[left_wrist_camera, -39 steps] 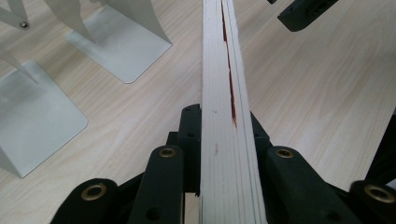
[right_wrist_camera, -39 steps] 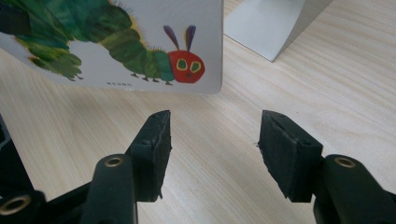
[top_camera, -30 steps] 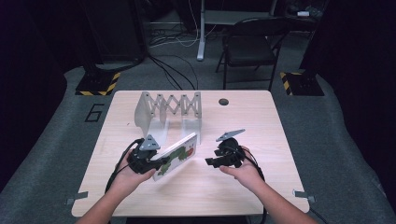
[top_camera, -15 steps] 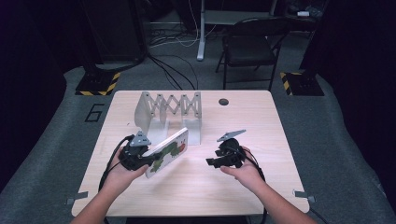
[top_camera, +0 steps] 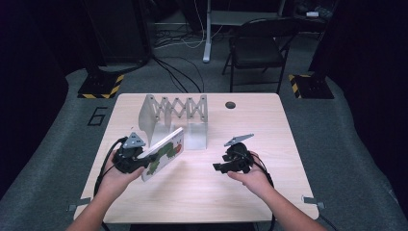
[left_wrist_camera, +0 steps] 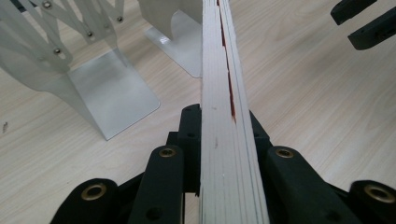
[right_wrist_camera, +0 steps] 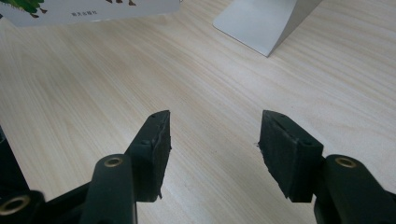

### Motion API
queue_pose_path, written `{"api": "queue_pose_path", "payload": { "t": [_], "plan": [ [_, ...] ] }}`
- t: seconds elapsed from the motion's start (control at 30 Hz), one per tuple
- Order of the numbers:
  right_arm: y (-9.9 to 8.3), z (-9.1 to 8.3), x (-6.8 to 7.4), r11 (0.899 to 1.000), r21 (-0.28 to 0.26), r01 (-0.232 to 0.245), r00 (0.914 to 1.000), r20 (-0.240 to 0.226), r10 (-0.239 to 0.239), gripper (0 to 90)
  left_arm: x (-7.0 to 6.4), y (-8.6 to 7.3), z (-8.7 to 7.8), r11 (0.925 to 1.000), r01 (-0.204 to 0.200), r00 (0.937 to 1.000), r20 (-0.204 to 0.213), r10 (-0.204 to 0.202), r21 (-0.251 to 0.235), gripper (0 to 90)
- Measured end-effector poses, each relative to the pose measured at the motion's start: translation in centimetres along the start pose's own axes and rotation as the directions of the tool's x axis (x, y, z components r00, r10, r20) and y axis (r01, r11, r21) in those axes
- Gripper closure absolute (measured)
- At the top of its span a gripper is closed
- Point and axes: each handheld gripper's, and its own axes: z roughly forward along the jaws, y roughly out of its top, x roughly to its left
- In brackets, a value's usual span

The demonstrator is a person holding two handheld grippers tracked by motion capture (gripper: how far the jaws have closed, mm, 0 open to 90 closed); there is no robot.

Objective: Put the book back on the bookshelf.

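My left gripper (top_camera: pixel 140 161) is shut on a thin white picture book (top_camera: pixel 163 153) with green and red pictures on its cover. It holds the book on edge, tilted, at the table's front left. In the left gripper view the book's page edges (left_wrist_camera: pixel 224 93) run straight away between the jaws. A white metal accordion book rack (top_camera: pixel 175 113) stands just beyond the book. One of its flat base plates (left_wrist_camera: pixel 114 91) lies to the left of the book. My right gripper (top_camera: pixel 220 167) stays open over bare wood at the front right, its fingertips (right_wrist_camera: pixel 156 133) wide apart with nothing between them.
The light wooden table (top_camera: pixel 269 144) has a small dark round hole (top_camera: pixel 230 104) near its far edge. A black folding chair (top_camera: pixel 255 48) and cables on the grey floor lie beyond the table. The rack's right end plate (right_wrist_camera: pixel 266 21) stands ahead of my right gripper.
My left gripper has carried the book leftward and a little toward the rack. The right gripper has hardly moved.
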Motion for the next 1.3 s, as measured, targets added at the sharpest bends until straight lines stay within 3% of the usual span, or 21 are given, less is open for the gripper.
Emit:
{"api": "queue_pose_path", "payload": {
  "t": [0.37,0.4,0.53,1.3],
  "plan": [
    [-0.1,0.1,-0.1,1.0,0.001,0.007,1.0,-0.003,-0.007,43.4,1.3,-0.6,-0.7,0.9992,0.038,0.9989,-0.029,-0.038,-0.014,75.6],
    [-0.1,0.0,0.0,1.0,0.008,-0.012,0.9999,0.001,0.012,43.4,1.4,-0.6,-0.8,0.9989,0.045,0.9985,-0.033,-0.045,-0.016,75.5],
    [-0.1,0.1,-0.1,1.0,0.007,0.004,1.0,-0.002,-0.004,43.3,1.8,-0.7,-1.0,0.9984,0.053,0.9977,-0.042,-0.054,-0.017,75.6],
    [-0.1,0.1,-0.1,1.0,0.007,0.006,1.0,-0.002,-0.006,43.2,3.4,-1.3,-1.8,0.9931,0.112,0.989,-0.093,-0.115,-0.034,75.6]
  ]
}}
